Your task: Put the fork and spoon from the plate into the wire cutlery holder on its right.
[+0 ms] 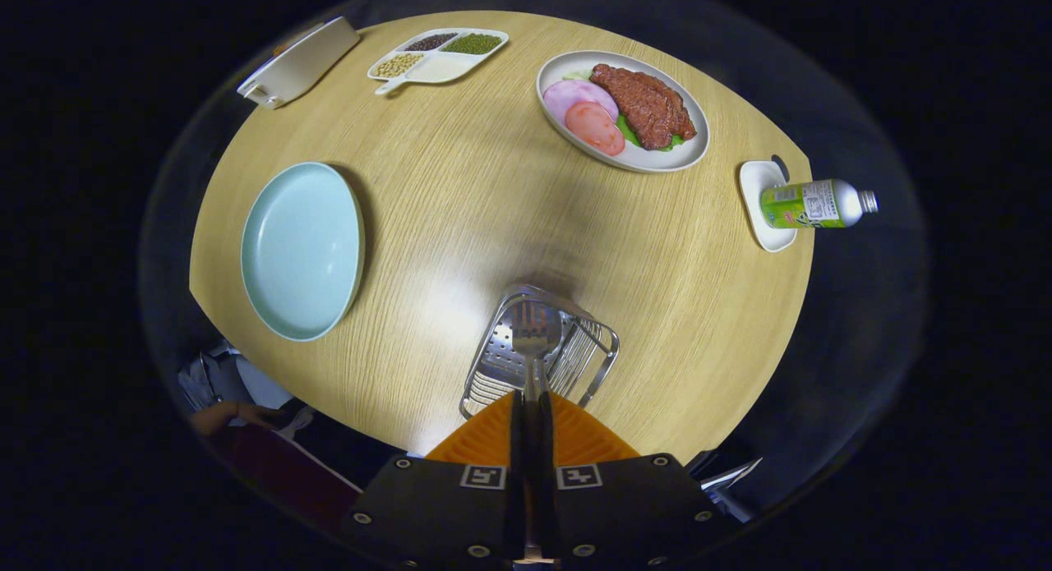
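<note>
The gripper (532, 407) has its fingers pressed together on the handle of the spoon (535, 331), whose bowl hangs just ahead of them over the wire cutlery holder (575, 366); to do this well, lower the spoon until it sits inside the wires before letting go. The gripper points steeply down at the table (460, 209). The pale plate (302, 250), well off to the fingers' left, looks bare

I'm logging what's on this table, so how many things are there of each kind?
Plates: 2 (empty blue plate, plate of meat)
Trays: 3 (beans tray, white tray, small tray)
Bottles: 1 (bottle)
Cutlery holders: 1 (wire holder)
Cutlery: 1 (utensil, clamped in the gripper over the holder)
Total: 8
</note>
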